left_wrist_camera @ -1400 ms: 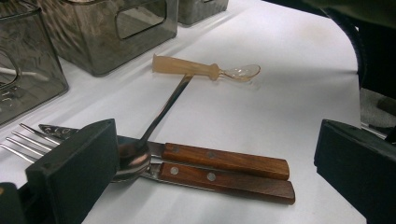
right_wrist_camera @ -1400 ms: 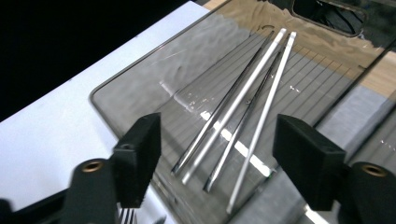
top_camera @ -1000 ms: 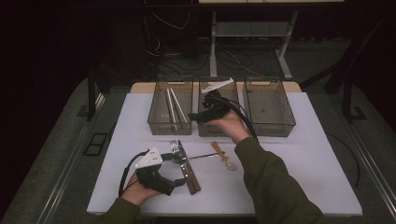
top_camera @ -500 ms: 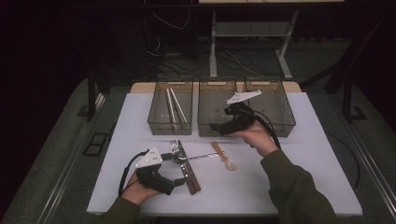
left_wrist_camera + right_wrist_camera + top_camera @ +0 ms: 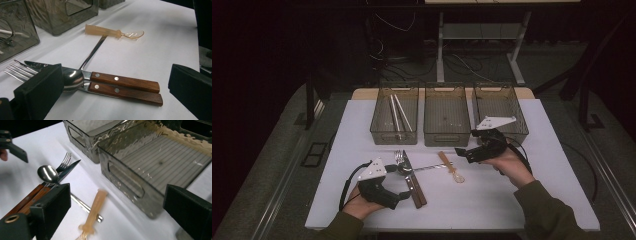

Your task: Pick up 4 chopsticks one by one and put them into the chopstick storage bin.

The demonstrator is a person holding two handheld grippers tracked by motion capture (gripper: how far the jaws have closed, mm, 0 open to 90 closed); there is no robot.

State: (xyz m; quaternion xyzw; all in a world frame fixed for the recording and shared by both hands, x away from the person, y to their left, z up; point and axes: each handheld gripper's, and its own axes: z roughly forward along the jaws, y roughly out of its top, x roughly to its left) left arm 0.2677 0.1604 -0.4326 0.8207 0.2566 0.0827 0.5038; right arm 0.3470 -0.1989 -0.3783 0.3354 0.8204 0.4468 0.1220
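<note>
High view: the right tongs (image 5: 460, 153), jaws apart and empty after just opening, are held just beside the plastic spoon (image 5: 450, 166) lying on the white counter (image 5: 532, 200). The left tongs (image 5: 406, 194), also apart, are held near the wooden-handled cutlery (image 5: 414, 187).

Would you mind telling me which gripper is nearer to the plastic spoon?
The right gripper: it hovers open just right of the plastic spoon. The left gripper sits farther off, beyond the wooden-handled knife and fork.

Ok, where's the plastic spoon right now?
In the high view the plastic spoon lies on the white table, in front of the middle bin, across the metal spoon's handle, just left of the open right gripper.
</note>
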